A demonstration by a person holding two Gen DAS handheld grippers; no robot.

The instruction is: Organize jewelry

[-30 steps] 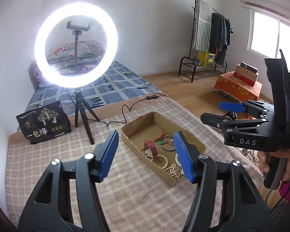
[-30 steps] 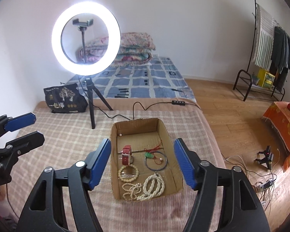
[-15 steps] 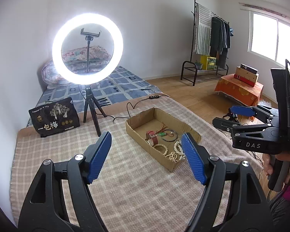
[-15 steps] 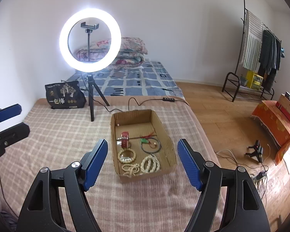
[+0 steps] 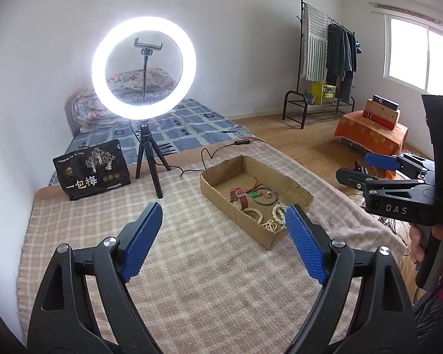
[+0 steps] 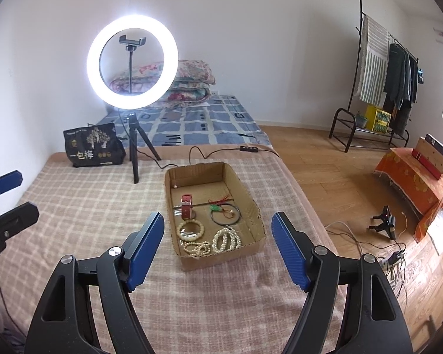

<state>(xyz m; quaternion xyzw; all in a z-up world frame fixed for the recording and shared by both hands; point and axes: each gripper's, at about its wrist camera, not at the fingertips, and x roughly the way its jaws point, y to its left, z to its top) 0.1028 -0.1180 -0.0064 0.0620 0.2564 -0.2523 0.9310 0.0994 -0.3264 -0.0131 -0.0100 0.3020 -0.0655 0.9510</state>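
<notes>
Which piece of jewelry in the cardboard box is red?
The red watch strap, lying in the middle-left part of the cardboard box. The bead strings in front are cream-white, and the thin bangle beside it is dark.

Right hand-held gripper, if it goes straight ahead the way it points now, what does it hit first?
Probably the cardboard box: its near wall lies between the open fingers of the right hand-held gripper, with the white bead strands just behind it. Depth is unclear, so it might meet the checked blanket first.

A lit ring light (image 6: 132,62) stands on the checked blanket (image 6: 82,206). Just left of it sits a black bag (image 6: 93,146). Far right of it, a clothes rack (image 6: 381,70).
</notes>
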